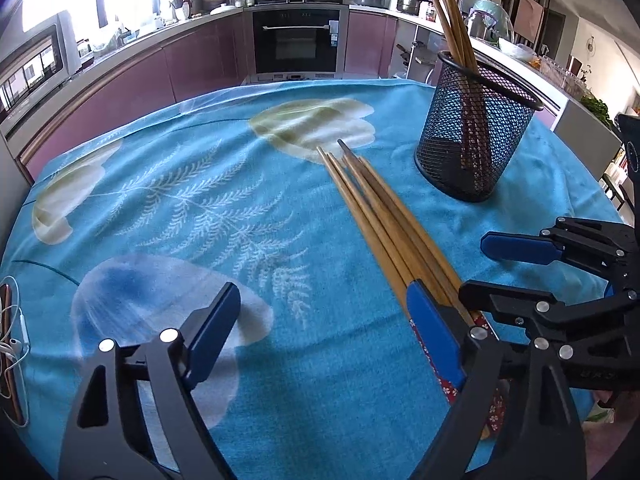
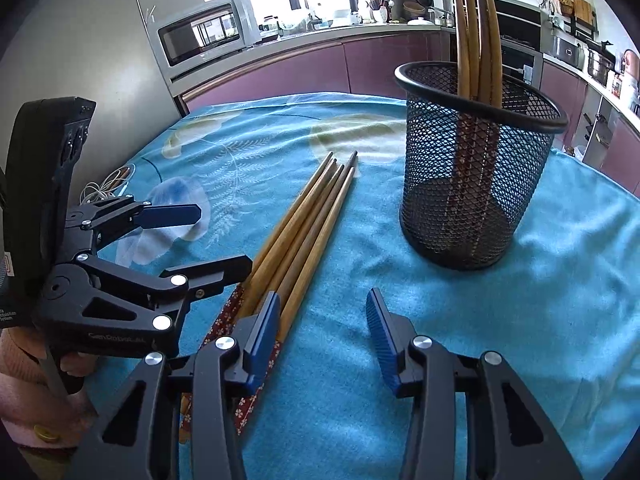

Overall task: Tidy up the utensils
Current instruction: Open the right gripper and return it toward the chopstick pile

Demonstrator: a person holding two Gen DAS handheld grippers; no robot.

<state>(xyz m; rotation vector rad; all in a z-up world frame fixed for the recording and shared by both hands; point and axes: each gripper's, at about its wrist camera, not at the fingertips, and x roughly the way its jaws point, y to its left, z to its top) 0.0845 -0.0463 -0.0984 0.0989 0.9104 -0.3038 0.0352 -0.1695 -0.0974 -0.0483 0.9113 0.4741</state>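
Left wrist view shows the left gripper (image 1: pixel 324 336) spread wide above a blue floral tablecloth (image 1: pixel 180 208), holding nothing. A bundle of loose wooden chopsticks (image 1: pixel 384 224) lies on the cloth, running from under this gripper's right-hand finger forward and slightly leftward; their red patterned ends sit beneath that finger, and I cannot tell whether the pad touches them. Ahead and to the right stands a black mesh holder (image 1: pixel 476 128), upright, with several more chopsticks leaning inside it, tips up. The right gripper (image 1: pixel 500 268) enters from the right edge, its fingers apart and one of them just beside the bundle's near end. White earphone cables (image 1: pixel 12 344) lie at the far left. Right wrist view shows the right gripper (image 2: pixel 324 336) also open and empty, with the chopstick bundle (image 2: pixel 304 232) passing under its left-hand finger and pointing ahead. The mesh holder (image 2: pixel 476 168) stands ahead and to the right, well clear of the fingers. The left gripper (image 2: pixel 208 236) comes in from the left, open, one finger against the bundle's patterned ends.
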